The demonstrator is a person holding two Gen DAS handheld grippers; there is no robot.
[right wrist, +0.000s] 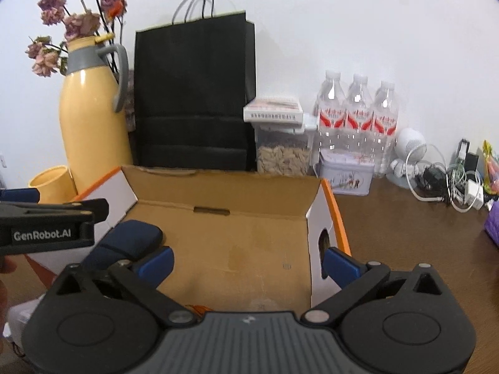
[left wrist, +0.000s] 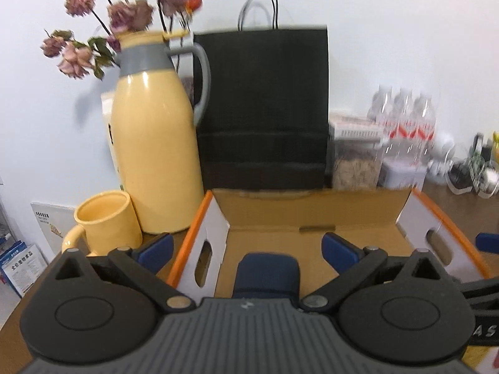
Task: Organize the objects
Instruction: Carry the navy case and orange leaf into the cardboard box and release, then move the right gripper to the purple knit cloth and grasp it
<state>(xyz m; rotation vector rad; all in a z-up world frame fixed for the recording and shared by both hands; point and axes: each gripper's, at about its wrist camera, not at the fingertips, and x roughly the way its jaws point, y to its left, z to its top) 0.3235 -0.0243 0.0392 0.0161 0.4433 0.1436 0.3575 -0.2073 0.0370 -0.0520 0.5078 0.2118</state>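
an open cardboard box with orange-edged white end flaps sits on the brown table. a dark blue case lies inside it, at the left near end of the floor; the rest of the floor is bare cardboard.

behind the box a black paper bag stands upright against the white wall. to its left, a tall yellow jug with a grey collar and handle holds dried pink flowers, and a yellow mug sits just beside the jug and near the box's left flap. to the right of the bag are a clear container of dry food with a small white box on top, three water bottles, a pale tin, a white round gadget and a tangle of cables.

the left gripper is spread wide over the box, its blue pads apart, the case lying below and between them, not pressed. the right gripper is also spread wide over bare floor, gripping nothing.

the table right of the box is open wood up to the cables. the left side is crowded by mug and jug.

only the right wrist view shows the left gripper's body from the side, lettered, above the case. only the left view shows papers at the table's left edge.
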